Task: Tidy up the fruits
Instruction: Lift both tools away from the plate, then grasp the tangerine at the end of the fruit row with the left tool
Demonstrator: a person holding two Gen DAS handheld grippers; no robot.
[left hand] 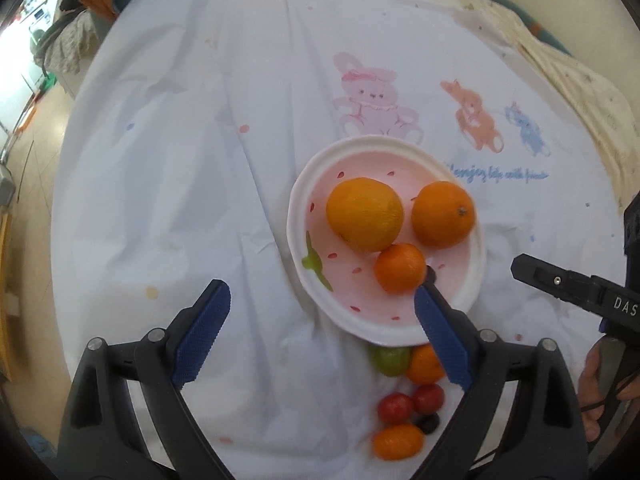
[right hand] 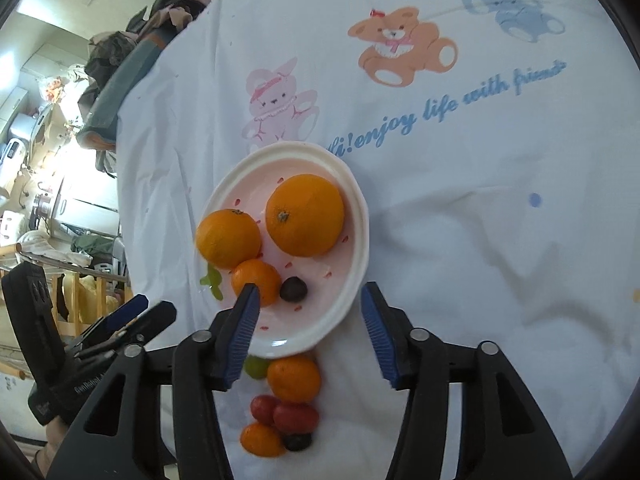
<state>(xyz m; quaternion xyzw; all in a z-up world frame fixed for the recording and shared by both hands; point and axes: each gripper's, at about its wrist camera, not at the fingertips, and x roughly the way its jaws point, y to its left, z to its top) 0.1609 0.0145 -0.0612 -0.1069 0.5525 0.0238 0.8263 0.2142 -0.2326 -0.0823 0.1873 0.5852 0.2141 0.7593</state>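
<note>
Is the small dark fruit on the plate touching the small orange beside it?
Apart. The right wrist view shows a strip of pink plate between the small dark fruit and the small orange. In the left wrist view a gripper finger hides the dark fruit.

White cloth w/ printed pastel bears & blue script [right hand: 440,160] is covering the table. Crumpled beige fabric [left hand: 576,80] is lying along its far right edge. Cluttered room is showing at left: dark clothes pile [right hand: 120,52], white cabinets [right hand: 84,208], wooden rack [right hand: 84,300]. Strong daylight is glaring off pale tile floor [left hand: 36,152].
</note>
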